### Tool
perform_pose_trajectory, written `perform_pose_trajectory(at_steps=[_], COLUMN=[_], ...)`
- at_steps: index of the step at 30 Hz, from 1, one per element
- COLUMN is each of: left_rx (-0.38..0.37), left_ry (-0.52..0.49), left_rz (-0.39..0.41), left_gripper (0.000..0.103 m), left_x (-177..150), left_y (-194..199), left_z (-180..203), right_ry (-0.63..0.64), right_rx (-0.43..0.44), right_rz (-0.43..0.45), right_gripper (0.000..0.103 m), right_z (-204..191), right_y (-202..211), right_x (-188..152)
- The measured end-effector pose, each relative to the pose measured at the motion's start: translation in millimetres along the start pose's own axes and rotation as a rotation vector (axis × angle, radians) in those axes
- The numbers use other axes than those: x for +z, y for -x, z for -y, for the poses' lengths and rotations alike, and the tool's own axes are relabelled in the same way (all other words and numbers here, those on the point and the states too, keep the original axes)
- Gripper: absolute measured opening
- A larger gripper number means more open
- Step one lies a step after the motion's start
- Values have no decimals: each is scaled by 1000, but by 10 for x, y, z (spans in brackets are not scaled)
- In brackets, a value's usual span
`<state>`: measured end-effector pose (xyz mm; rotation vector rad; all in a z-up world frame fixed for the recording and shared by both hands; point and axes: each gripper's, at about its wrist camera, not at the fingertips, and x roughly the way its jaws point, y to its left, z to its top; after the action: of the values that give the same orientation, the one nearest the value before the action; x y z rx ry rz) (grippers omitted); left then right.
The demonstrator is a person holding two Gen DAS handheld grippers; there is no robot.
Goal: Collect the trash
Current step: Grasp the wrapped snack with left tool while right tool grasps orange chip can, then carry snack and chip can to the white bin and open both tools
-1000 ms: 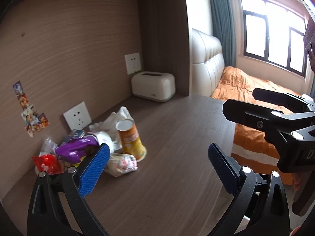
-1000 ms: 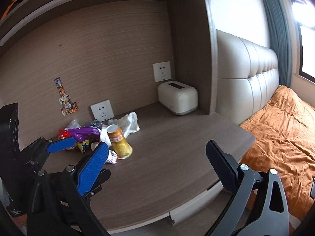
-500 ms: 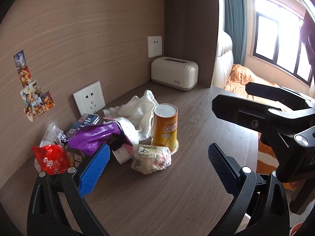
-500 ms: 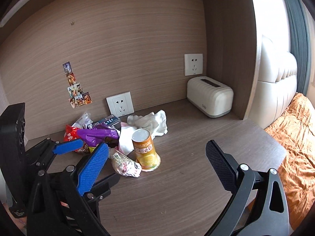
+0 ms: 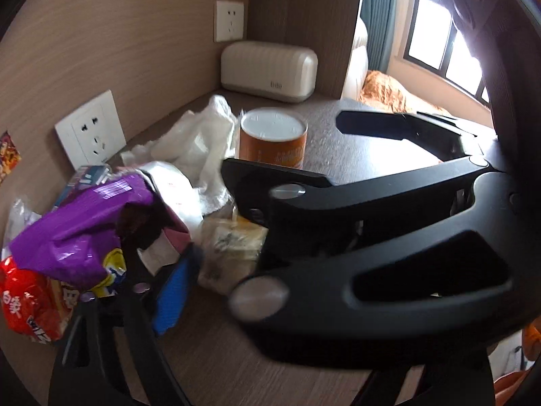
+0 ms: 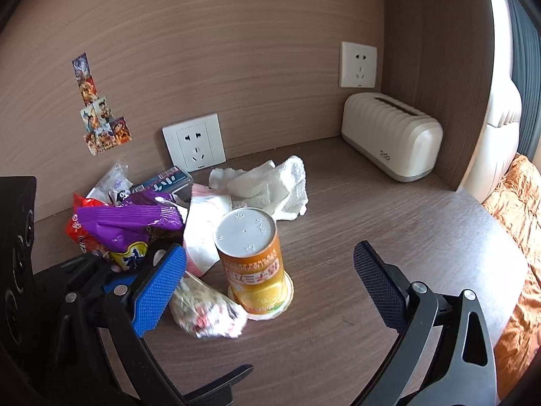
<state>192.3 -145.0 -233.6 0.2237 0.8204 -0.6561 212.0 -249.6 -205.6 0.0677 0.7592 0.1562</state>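
Trash heap (image 6: 142,230) piled on tabletop (image 6: 389,230) against the wall. Right gripper (image 6: 270,280) wide apart around orange can (image 6: 252,260). Left gripper (image 5: 209,270) closing, seemingly empty, beside purple wrapper (image 5: 77,233).

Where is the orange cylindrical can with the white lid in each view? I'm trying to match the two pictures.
Left wrist: orange cylindrical can, upper centre, behind the black gripper.
Right wrist: the can stands at centre, between the open fingers.
Shared landmark: cream ribbed box in the back corner.
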Motion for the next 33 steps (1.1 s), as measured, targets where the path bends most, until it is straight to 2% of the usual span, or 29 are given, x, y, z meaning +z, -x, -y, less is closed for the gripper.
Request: perform_pose_trajectory(at_steps=[1,2,3,4,5,11,20,25,33], left_rx=[-6,-20,-23,-20,-16,-17,-14,-40,-155], left_ry=[0,2,1,-4,-10,17,-5,-47,-149], left_rz=[-15,-31,-31,-28,-27,-3,55,67,77], left_gripper=[57,54,54,53,52,51,51,51,51], left_x=[-7,-10,-11,-12,-13,7,101,189,288], left_y=[-45,-90,-106,-113,-117,50,547,651,633], left_z=[-16,-30,-24,-13,4,21,245,639,1632], right_ry=[4,8,12,14,14,-26,-51,-87,-153], right_rx=[-3,-2,3,3,8,-22,-136,-204,-315], right_rz=[-10,-24,-39,-52,-65,-12,53,73,80], right_gripper=[91,76,68,49,44,44,44,44,44], right_z=[-11,-23,-33,-40,-42,90,548,829,1317], right_y=[-45,-91,-141,-175,-197,62,885,1384,2130], right_x=[-4,-13,-25,-34,-42,31,7,-221,-690])
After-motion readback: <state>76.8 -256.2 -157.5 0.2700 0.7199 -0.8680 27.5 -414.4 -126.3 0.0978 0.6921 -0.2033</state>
